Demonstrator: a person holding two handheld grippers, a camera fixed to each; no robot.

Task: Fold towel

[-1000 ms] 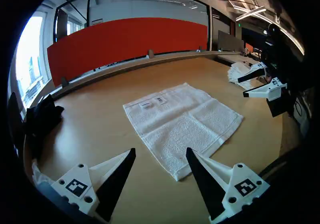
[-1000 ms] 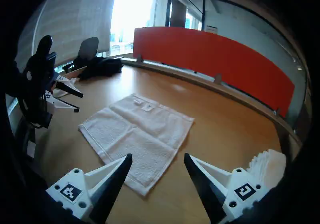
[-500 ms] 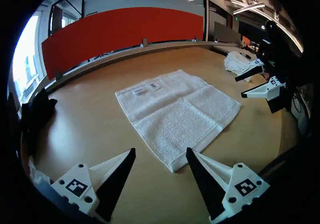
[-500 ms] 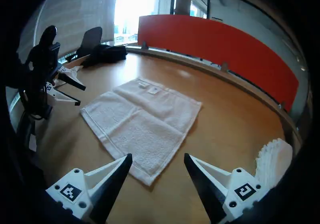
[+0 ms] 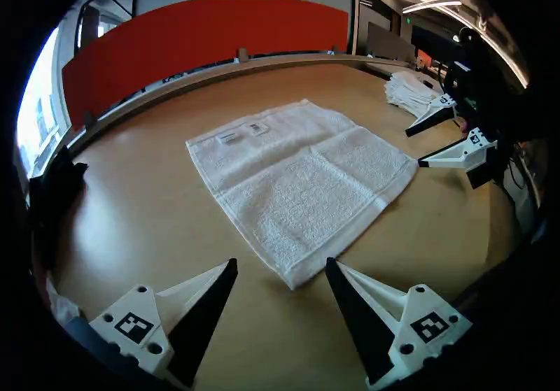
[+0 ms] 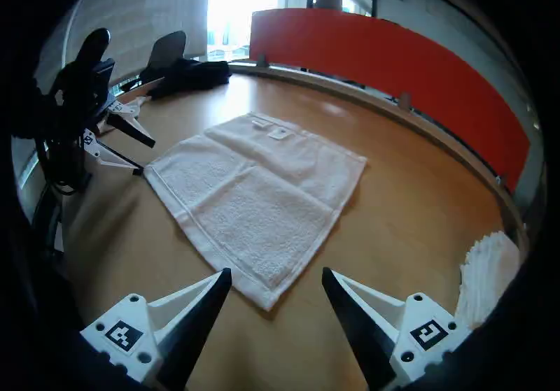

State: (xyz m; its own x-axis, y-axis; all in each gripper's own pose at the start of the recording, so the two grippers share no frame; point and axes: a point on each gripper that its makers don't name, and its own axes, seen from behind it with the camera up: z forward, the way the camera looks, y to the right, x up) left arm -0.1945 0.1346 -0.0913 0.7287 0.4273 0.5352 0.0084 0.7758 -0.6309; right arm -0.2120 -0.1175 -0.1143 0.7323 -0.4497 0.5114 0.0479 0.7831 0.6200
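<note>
Approach stage, nothing grasped yet: left hand-held gripper [image 5: 280,261] and right hand-held gripper [image 6: 276,271] both wide open and empty, each lined up on a near corner of the white towel [image 5: 301,181] spread flat mid-surface [image 5: 140,202]. Next, probably: drop onto those corners, pinch, then lift together toward the labelled far edge. Lies cornerwise to each camera, near-square, so no clear long axis.

White towel [image 5: 301,181], terry texture with plain border band. Light brown counter [image 5: 140,202]. Red screen [image 5: 203,34]. White left hand-held gripper [image 5: 280,261] and right hand-held gripper [image 6: 275,272], black fingers [image 5: 203,307], black-and-white square markers [image 5: 134,326].
</note>
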